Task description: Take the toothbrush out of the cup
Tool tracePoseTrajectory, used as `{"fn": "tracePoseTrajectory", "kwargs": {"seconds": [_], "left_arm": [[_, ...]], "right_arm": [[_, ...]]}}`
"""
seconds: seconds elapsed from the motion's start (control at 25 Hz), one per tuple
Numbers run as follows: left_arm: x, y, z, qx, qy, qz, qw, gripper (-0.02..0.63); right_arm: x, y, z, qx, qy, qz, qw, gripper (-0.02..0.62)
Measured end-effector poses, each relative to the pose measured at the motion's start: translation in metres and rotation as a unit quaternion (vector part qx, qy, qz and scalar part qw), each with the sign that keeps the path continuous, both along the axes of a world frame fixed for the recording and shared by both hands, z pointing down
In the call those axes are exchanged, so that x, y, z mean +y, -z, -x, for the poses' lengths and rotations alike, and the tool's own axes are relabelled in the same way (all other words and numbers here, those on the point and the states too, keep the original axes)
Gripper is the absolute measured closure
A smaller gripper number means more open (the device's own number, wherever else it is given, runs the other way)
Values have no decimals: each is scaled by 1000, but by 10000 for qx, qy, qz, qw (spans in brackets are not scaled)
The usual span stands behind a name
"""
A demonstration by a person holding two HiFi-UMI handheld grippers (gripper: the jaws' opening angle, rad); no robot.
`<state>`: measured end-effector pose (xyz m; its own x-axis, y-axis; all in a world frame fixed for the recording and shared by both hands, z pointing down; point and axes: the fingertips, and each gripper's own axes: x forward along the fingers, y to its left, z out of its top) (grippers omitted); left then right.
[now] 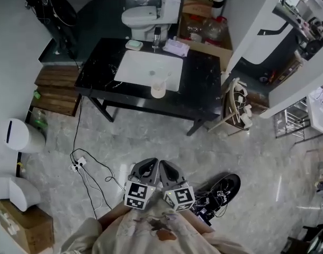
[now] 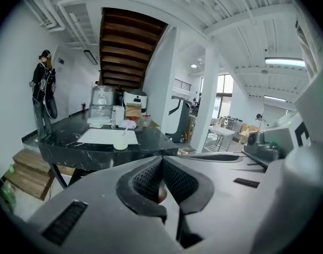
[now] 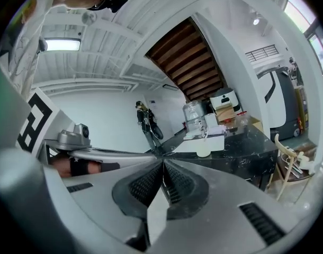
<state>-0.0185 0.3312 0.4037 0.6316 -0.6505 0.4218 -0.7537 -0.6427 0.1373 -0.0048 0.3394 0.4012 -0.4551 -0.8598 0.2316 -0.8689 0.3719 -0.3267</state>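
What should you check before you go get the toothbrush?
1. Toothbrush stands in the cup: ok.
2. Cup is upright on the black counter, at the front edge of the sink: ok.
3. Grippers are near enough to reach: not ok. Both are close to the person's body, far from the counter.
4. A gripper is open and ready to grab: not ok. The left gripper and the right gripper are both shut, with nothing between the jaws.
5. The way is safe to walk: not ok. A cable lies on the floor near the person, so probably step round it.
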Motion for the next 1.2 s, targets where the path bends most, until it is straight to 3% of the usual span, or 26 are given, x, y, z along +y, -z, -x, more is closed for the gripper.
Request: {"fn": "tracePoseTrajectory", "kwargs": {"seconds": [0.2, 0.84, 1.04, 1.2], "left_arm": [[-9, 2, 14, 161, -88, 63, 9998, 592], [-90, 19, 135, 434, -90, -289, 9986, 592], [-106, 11, 168, 499, -183, -218, 9983, 592], [-114, 1, 175, 586, -336, -34, 9977, 592]], "right_arm": [[-7, 2, 12, 79, -171, -38, 9998, 577], [-84, 5, 116, 312, -447, -209, 9983, 577], [-99, 3, 153, 362, -498, -178, 9979, 577], [-105, -3, 158, 454, -696, -83, 9965, 575]]}}
